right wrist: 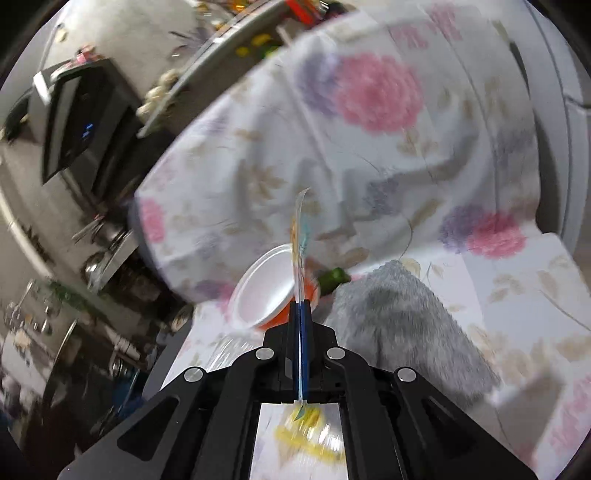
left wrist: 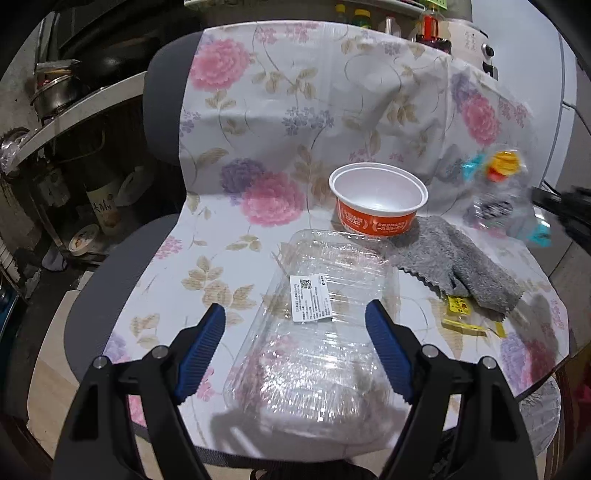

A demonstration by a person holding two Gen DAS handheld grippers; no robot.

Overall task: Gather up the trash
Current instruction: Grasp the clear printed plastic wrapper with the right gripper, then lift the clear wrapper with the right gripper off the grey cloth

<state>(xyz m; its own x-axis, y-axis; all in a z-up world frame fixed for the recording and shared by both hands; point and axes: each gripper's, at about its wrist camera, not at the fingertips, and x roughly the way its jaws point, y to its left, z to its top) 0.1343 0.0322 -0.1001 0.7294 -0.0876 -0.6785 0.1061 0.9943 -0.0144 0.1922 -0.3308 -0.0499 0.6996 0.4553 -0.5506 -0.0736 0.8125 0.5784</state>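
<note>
A clear plastic clamshell box (left wrist: pixel 314 354) with a white label lies on the flower-print cloth (left wrist: pixel 258 147) that covers a chair seat. My left gripper (left wrist: pixel 295 310) hovers over it, open, blue pads on either side and not touching it. Behind it stands an empty orange bowl (left wrist: pixel 376 199) with a white inside, also in the right wrist view as the bowl (right wrist: pixel 264 291). My right gripper (right wrist: pixel 300 304) is shut on a thin clear printed wrapper (right wrist: pixel 300 236), held edge-on above the seat. In the left wrist view that wrapper (left wrist: pixel 498 177) is a blur at the right.
A grey rag (left wrist: pixel 454 266) lies right of the bowl, with yellow sachets (left wrist: pixel 458 306) in front of it. A small green thing (right wrist: pixel 334 277) sits behind the bowl. Pots and bottles crowd shelves (left wrist: pixel 74 110) to the left; a counter with jars (left wrist: pixel 362 16) is behind the chair back.
</note>
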